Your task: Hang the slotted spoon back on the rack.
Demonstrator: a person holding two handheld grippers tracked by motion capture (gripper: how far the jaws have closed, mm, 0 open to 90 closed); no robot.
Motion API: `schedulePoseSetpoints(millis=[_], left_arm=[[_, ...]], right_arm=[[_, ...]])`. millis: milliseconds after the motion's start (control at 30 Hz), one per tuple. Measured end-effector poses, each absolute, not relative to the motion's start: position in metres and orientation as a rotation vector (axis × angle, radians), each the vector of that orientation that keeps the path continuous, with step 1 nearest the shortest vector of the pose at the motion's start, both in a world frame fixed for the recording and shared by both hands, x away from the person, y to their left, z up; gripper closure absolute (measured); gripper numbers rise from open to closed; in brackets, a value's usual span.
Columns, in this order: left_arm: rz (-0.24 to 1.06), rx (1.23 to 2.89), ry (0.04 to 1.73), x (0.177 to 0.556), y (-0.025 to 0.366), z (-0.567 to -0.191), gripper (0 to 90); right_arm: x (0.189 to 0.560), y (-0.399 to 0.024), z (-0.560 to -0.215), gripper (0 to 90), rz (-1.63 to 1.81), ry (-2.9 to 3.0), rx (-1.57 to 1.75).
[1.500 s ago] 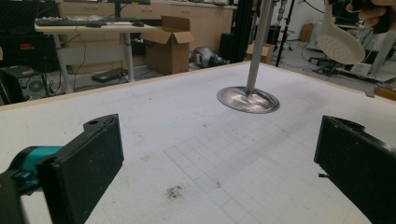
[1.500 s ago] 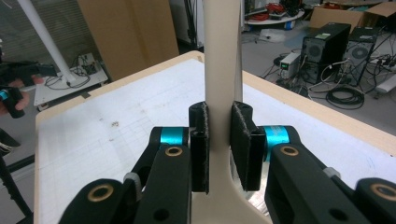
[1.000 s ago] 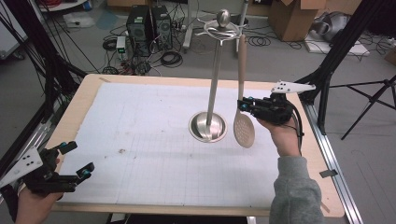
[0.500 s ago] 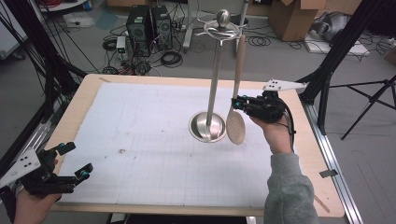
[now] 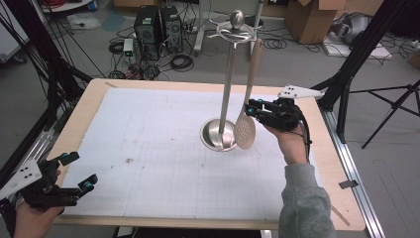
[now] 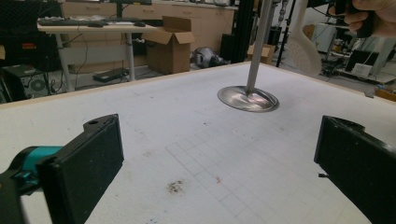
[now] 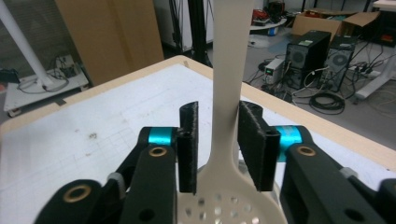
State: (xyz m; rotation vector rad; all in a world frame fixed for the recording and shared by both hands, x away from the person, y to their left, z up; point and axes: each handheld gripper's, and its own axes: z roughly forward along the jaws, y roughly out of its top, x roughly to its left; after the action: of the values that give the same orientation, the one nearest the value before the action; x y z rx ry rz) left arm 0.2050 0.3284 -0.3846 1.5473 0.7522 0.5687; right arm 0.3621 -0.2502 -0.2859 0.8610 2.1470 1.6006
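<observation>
A steel utensil stand [image 5: 229,74] rises from a round base [image 5: 218,135] at mid-table. A beige slotted spoon [image 5: 245,131] hangs upright beside the pole, its handle top at the stand's hook ring. My right gripper [image 5: 250,110] sits level at the spoon's neck. Its jaws have just been opening; in the right gripper view the spoon handle [image 7: 229,70] stands between the pads [image 7: 188,140] with a gap on the left side. My left gripper [image 5: 79,171] rests open and empty at the table's near left corner, looking across at the stand base [image 6: 248,98].
A white gridded mat [image 5: 148,148] covers the wooden table [image 5: 89,101]; a small dark stain [image 5: 130,160] marks it. Computer towers [image 5: 158,25], cables and cardboard boxes [image 5: 309,15] lie on the floor beyond the far edge. Black frame posts stand at both sides.
The right gripper and the spoon have shifted left, bringing the spoon bowl close to the stand's pole. The left gripper has stayed put.
</observation>
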Motion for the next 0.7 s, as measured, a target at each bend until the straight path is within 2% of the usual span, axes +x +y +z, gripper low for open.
schedulePoseSetpoints(millis=[167, 300, 433, 700], left_arm=[[0.570, 1.542, 0.738, 0.205, 0.327, -0.384, 1.7], [0.565, 1.546, 0.736, 0.206, 0.326, -0.385, 1.7], [0.565, 1.549, 0.740, 0.207, 0.326, -0.385, 1.7], [0.557, 1.555, 0.741, 0.211, 0.323, -0.386, 1.7]], right_arm=[[0.356, -0.255, -0.286, 50.8, 1.618, 2.097, 0.851], [0.354, -0.256, -0.287, 44.2, 1.608, 2.084, 0.848], [0.352, -0.258, -0.293, 31.0, 1.609, 2.060, 0.861], [0.348, -0.256, -0.302, 17.6, 1.591, 2.074, 0.864]])
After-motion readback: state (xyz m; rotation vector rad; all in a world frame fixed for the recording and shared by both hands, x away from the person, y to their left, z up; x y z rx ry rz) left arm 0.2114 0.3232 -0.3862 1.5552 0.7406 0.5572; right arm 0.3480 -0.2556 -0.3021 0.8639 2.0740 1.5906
